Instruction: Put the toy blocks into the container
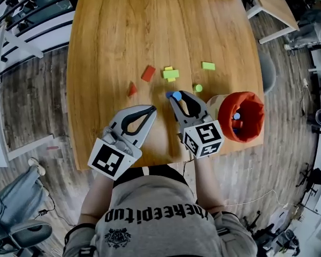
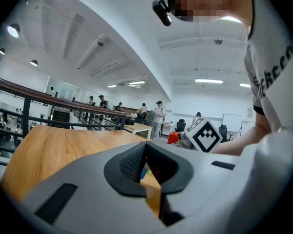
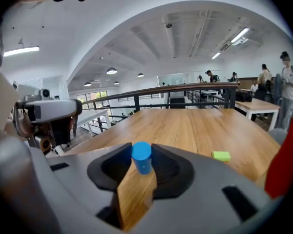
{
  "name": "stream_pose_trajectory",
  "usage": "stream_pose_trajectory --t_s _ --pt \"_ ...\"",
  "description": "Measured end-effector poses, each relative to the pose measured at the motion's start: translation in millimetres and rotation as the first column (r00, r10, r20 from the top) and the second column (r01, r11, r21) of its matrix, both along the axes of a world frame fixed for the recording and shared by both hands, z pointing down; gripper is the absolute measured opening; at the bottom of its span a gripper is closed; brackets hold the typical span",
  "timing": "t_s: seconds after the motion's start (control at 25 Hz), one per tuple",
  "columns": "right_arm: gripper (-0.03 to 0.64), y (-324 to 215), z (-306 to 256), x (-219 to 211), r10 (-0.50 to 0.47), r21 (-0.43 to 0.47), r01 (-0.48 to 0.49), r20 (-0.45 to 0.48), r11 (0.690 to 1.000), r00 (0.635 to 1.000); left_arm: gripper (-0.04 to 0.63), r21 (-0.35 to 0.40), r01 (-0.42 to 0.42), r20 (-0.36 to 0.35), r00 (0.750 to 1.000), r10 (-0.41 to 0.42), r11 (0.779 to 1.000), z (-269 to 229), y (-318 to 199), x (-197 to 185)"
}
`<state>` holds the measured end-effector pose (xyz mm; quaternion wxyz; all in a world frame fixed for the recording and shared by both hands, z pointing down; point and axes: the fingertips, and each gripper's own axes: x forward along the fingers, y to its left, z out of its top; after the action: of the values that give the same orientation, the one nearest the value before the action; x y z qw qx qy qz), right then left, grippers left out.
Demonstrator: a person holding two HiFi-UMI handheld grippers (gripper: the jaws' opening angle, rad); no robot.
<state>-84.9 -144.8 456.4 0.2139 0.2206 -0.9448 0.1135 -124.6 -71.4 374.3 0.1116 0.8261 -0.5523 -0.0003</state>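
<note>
Right gripper (image 1: 176,96) is clamped on a blue cylinder (image 3: 141,156): both pads press on its sides, and it stands upright between them. Left gripper (image 1: 152,110) lies at 8 o'clock from the right one, with its jaws together and nothing between them.

From the right gripper's tips, the orange container (image 1: 257,126) is at 4 o'clock, near the edge of the wooden table (image 1: 123,25), and 1 blue piece shows inside it. 5 blocks lie loose on the table: a green cylinder (image 1: 198,88) at 2 o'clock, a green block (image 1: 208,66) at 1 o'clock, a yellow-green piece (image 1: 170,73) at 12 o'clock, a red block (image 1: 148,73) at 11 o'clock and a red triangle (image 1: 132,89) at 9 o'clock.
</note>
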Motion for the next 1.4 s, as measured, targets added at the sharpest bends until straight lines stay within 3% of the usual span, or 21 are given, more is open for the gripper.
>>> stream_pose_trajectory --t_s 0.36,0.76,1.0,1.4 --pt "0.132 2 -54 47 0.085 0.053 -0.091 0.108 0.994 0.991 0.014 0.027 -0.110 0.009 0.994 0.110 0.994 -10 -4 50" --pt "0.132 -1 -96 114 0.200 0.111 -0.221 0.175 0.969 0.964 0.014 0.057 -0.248 0.010 0.969 0.248 0.967 -22 -14 114" --pt "0.132 -4 -117 160 0.276 0.147 -0.307 0.200 0.940 0.940 0.014 0.077 -0.344 0.014 0.939 0.344 0.936 -29 -18 159" --pt "0.132 -1 -127 239 0.433 0.183 -0.467 0.198 0.865 0.879 0.014 0.102 -0.490 0.009 0.871 0.492 0.866 -35 -21 225"
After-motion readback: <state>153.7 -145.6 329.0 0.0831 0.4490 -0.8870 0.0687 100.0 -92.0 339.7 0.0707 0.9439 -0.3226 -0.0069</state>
